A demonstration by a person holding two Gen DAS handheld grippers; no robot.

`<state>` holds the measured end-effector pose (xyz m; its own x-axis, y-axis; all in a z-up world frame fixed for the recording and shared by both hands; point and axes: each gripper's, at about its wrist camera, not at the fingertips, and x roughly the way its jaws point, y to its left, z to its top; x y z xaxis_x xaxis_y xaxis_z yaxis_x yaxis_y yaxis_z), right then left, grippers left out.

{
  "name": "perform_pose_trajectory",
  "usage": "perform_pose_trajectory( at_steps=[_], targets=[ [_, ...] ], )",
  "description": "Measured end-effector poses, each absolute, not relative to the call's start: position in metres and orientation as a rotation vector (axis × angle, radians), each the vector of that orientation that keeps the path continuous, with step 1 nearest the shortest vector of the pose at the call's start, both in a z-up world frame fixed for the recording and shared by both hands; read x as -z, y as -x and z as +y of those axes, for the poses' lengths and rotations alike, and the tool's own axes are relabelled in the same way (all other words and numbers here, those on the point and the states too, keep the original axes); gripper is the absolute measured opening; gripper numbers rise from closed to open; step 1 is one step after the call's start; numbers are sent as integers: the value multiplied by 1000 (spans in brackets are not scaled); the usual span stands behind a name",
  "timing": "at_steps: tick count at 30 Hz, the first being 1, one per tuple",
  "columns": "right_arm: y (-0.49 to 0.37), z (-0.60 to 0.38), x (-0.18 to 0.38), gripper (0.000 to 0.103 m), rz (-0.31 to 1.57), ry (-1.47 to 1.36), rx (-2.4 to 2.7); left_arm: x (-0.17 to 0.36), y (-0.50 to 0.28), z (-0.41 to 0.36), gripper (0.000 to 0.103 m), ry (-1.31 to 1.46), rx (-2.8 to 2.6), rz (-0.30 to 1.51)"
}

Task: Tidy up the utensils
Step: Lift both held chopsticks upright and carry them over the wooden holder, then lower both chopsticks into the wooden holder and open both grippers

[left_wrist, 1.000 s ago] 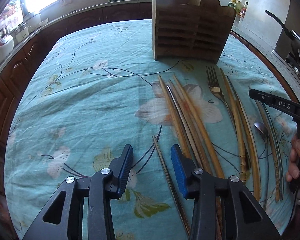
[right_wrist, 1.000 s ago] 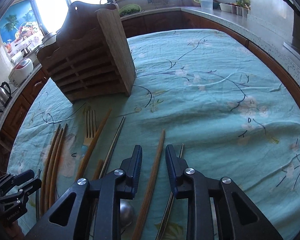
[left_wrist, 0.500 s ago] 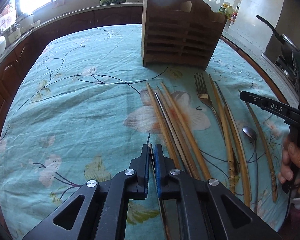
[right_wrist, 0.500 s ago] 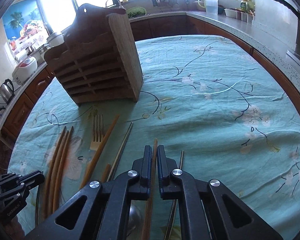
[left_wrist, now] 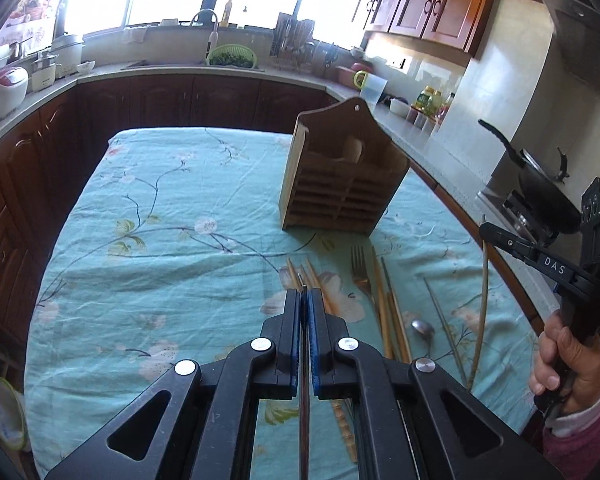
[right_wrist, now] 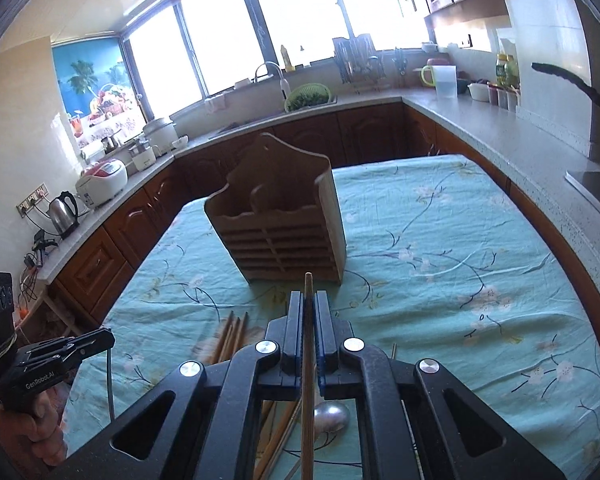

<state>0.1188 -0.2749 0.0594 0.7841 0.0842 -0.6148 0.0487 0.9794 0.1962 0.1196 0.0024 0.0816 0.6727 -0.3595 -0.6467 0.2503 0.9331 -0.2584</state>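
My left gripper [left_wrist: 304, 293] is shut on a thin dark metal chopstick [left_wrist: 303, 420] and holds it above the table. My right gripper [right_wrist: 309, 296] is shut on a wooden chopstick [right_wrist: 307, 380], also lifted; that chopstick hangs below it in the left wrist view [left_wrist: 480, 312]. The wooden utensil holder [left_wrist: 340, 176] stands upright on the teal floral tablecloth [left_wrist: 160, 248], ahead of both grippers [right_wrist: 284, 232]. Several chopsticks [left_wrist: 388, 312], a fork [left_wrist: 360, 272] and a spoon [left_wrist: 422, 326] lie on the cloth in front of the holder.
Dark wooden cabinets and a countertop [left_wrist: 220, 76] ring the table. A pan [left_wrist: 540, 184] sits on the stove at right. A rice cooker [right_wrist: 104, 180] and a kettle [right_wrist: 64, 212] stand on the left counter.
Both grippers closed on a chopstick each, then lifted them off the cloth. Both views have tilted up and now look toward the holder.
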Motion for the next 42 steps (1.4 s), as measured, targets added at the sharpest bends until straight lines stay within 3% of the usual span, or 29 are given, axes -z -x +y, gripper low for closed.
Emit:
perform_pose_trajectory(
  at_steps=[10,21,29,42],
  targets=[
    [-109,-271,-120,5,505,-203,-51,-132,-94,25,2,178,365,605],
    [-124,-272,-136,5,463,-202,-60,-141,-105,23,2,178,363,533],
    [-140,-276,-146,5,432,-210,-53,-159,-127,21,2,196,364,471],
    [-206,-304,-212,5,248,-240,4,-192,-203,0,2,205,357,280]
  ],
)
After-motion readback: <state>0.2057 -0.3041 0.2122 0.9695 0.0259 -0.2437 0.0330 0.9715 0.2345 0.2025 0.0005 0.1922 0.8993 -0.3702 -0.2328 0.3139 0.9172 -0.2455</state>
